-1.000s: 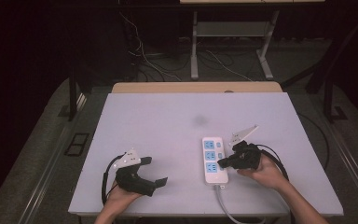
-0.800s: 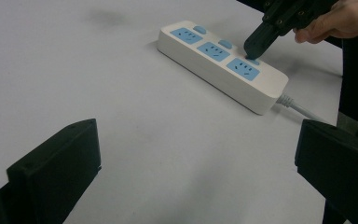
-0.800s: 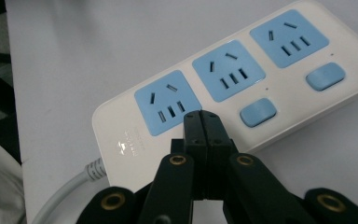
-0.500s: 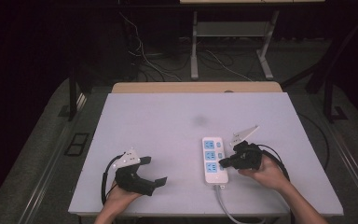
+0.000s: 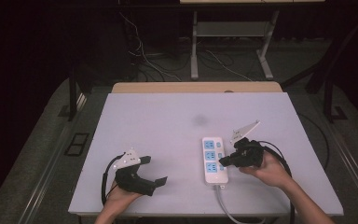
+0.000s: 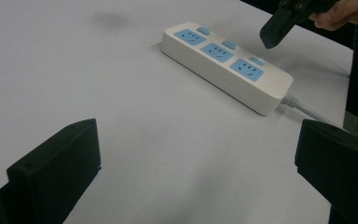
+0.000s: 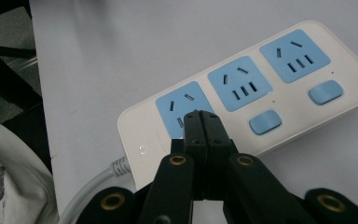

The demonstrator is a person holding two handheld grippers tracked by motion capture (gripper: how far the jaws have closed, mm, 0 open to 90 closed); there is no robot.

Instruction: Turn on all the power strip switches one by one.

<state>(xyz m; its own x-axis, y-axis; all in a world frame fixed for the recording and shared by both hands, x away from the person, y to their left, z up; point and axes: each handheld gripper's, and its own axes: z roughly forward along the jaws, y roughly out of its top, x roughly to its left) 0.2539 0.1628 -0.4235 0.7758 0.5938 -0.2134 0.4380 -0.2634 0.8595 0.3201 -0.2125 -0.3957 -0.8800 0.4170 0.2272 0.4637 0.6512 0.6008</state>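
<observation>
A: Right gripper (image 7: 200,122) jaws pressed together, empty, tip over the near socket of the strip (image 5: 213,158), which lies on the table (image 5: 168,121) right of centre. Left gripper (image 5: 154,173) wide open, empty, well apart.

B: Risk: the strip is unheld. An off-centre push on a switch (image 7: 265,122) could slide or pivot it, or the tip slips into a socket.

White table (image 5: 168,126) lit bright at centre, wooden edge strip (image 5: 196,87) along its 12 o'clock side. Room beyond dark. Grey floor (image 5: 42,154) at 9 and 3 o'clock. Loose cables (image 5: 144,56) at 11 o'clock; pale metal frame legs (image 5: 195,46) at 12.
</observation>
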